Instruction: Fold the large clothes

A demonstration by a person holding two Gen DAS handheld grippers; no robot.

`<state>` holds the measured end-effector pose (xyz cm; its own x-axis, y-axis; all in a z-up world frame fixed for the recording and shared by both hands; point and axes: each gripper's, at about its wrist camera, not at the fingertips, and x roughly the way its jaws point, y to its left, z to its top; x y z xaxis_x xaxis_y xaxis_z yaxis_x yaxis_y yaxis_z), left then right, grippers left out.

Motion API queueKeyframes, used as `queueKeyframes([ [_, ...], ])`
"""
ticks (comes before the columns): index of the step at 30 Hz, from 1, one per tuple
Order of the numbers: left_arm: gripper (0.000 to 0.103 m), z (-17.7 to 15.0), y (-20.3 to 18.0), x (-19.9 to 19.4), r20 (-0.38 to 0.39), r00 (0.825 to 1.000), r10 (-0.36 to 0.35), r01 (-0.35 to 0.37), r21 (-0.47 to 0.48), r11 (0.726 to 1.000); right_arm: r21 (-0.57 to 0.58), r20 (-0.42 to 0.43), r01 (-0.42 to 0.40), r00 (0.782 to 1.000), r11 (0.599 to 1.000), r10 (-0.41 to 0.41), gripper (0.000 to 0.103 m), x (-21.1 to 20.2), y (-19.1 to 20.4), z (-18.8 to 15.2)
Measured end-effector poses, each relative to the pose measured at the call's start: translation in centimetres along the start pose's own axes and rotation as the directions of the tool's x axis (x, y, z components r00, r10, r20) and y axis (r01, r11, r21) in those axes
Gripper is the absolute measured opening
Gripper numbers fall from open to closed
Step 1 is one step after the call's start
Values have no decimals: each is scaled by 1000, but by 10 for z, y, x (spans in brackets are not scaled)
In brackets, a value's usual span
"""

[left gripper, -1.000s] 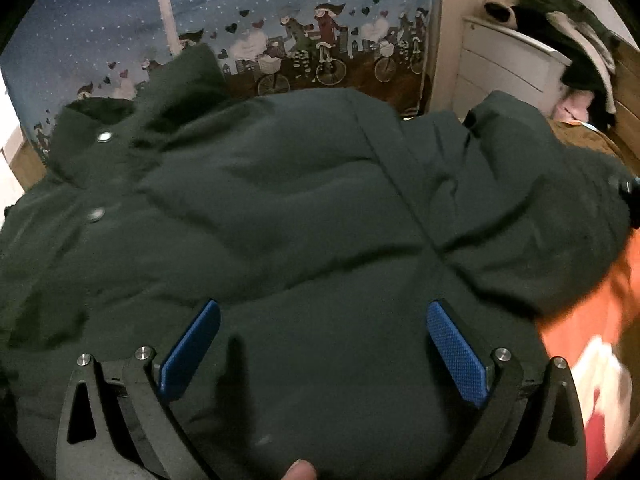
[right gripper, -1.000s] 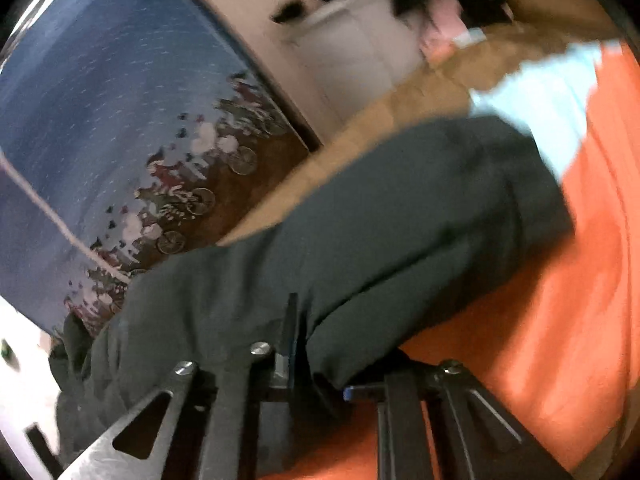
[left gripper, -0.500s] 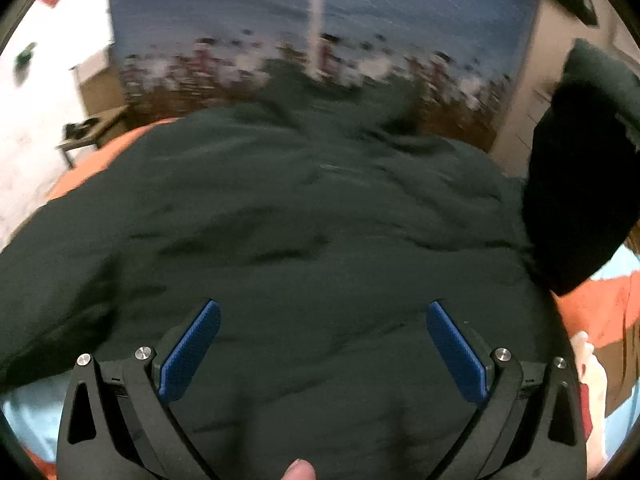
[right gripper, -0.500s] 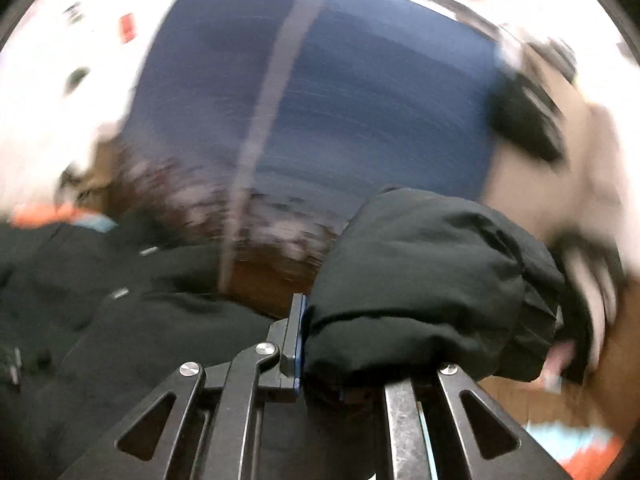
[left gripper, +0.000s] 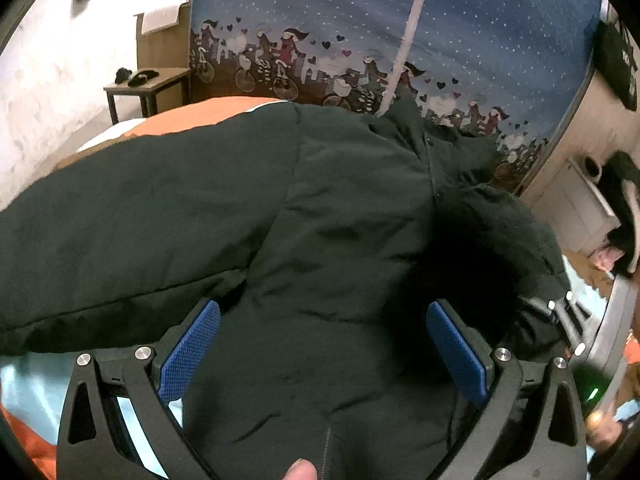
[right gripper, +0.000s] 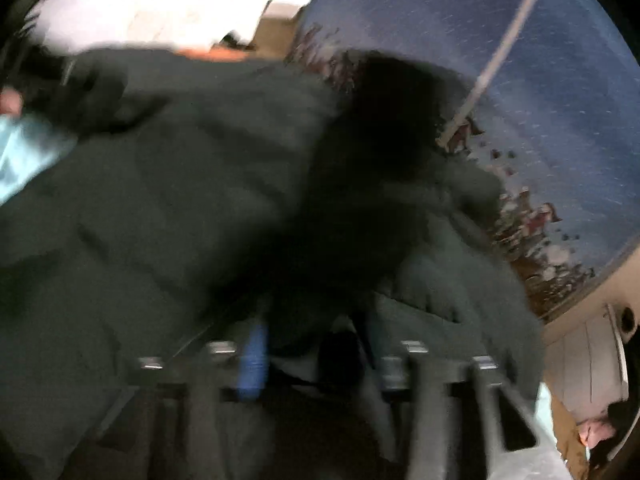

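Observation:
A large dark green padded jacket [left gripper: 312, 208] lies spread on the bed and fills both views. My left gripper [left gripper: 322, 344] is open, its blue pads wide apart over the jacket's body, holding nothing. One sleeve [left gripper: 132, 216] lies folded across at the left. My right gripper [right gripper: 308, 344] is shut on the other sleeve [right gripper: 440, 264], which it holds over the jacket's body [right gripper: 160, 200]; this view is blurred by motion. The right gripper's frame shows at the right edge of the left wrist view [left gripper: 560, 312], under the dark cuff [left gripper: 500, 240].
The bed has an orange and light blue cover [left gripper: 168, 120]. A blue curtain with cyclists [left gripper: 440, 40] hangs behind. A small wooden table [left gripper: 148, 84] stands at the back left. A white cabinet with clothes piled on it [left gripper: 592, 204] stands at the right.
My right gripper has carried the sleeve from the right side up and over onto the jacket's body. My left gripper has swung left and stayed open over the jacket.

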<state>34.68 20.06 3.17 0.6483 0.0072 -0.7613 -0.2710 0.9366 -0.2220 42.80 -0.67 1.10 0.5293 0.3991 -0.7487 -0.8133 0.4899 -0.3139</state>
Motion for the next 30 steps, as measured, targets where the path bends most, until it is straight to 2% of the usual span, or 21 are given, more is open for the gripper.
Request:
queueKeyframes([
  [2,101,0,-3,-1,-5,999,-52,52,-10,999,13,0,-26,1000,1000,26,75,-2,0,-8],
  [4,101,2,-6,3,-4,996,-88,88,-15,996,49,-1,-44,999,998,44,76,-6,-7,-16],
  [7,101,5,-12,20,-60,987,-147,145,-32,989,111,20,-72,997,991,70,79,-12,-21,-24],
  [11,101,2,-16,44,-124,978,-165,157,-77,985,212,49,-88,996,973,79,86,-32,-50,-42],
  [15,101,-7,-24,53,-176,959,-223,208,-100,973,277,54,-106,994,955,95,88,-41,-63,-62],
  [17,101,-11,-26,53,-180,953,-245,229,-101,968,293,58,-153,988,944,142,88,-47,-66,-67],
  [19,101,-20,-23,53,-203,939,-277,252,-139,958,277,65,-186,983,943,174,88,-55,-64,-74],
  [24,100,-48,-12,58,-249,896,-367,300,-270,915,291,58,-197,980,936,188,88,-65,-66,-90],
  [26,100,-48,-15,57,-247,897,-368,307,-253,918,309,59,-186,982,933,177,88,-69,-70,-96],
  [28,100,-45,-18,59,-251,887,-387,321,-268,908,326,53,-169,986,930,161,88,-71,-74,-100],
  [30,87,-44,-19,61,-238,888,-394,319,-301,899,341,46,-146,989,929,139,88,-72,-77,-102],
])
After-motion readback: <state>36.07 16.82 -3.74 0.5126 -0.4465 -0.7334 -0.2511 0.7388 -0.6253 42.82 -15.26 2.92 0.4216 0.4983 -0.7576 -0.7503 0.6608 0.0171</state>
